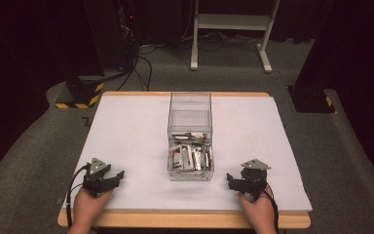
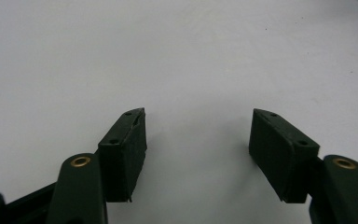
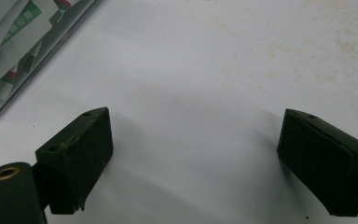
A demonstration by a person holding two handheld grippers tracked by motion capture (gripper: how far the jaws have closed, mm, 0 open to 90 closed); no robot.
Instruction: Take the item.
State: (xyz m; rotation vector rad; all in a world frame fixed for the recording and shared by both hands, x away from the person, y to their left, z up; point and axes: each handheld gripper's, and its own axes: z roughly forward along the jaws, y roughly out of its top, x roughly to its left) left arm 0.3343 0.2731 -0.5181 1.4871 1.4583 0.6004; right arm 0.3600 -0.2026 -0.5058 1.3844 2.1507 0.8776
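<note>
Clear plastic box (image 1: pixel 190 136) stands upright mid-table, open on top, long axis running away from me. Its near half holds a loose pile of small packets (image 1: pixel 191 156), white with red and dark print, lying every which way. Far half looks bare.

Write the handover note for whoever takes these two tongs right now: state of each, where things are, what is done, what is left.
Left tongs: open, nothing between the jaws, held low over the white table near its front left edge.
Right tongs: open, nothing between the jaws, low near the front right, pointing toward the box.
Clear box: stands mid-table between both tongs, its front compartment full of small packets, its rear compartment looks empty.
Done: nothing visibly started; no packet lies outside the box.
Left: probably reach into the box and handle the packets; both tongs are apart from it.
</note>
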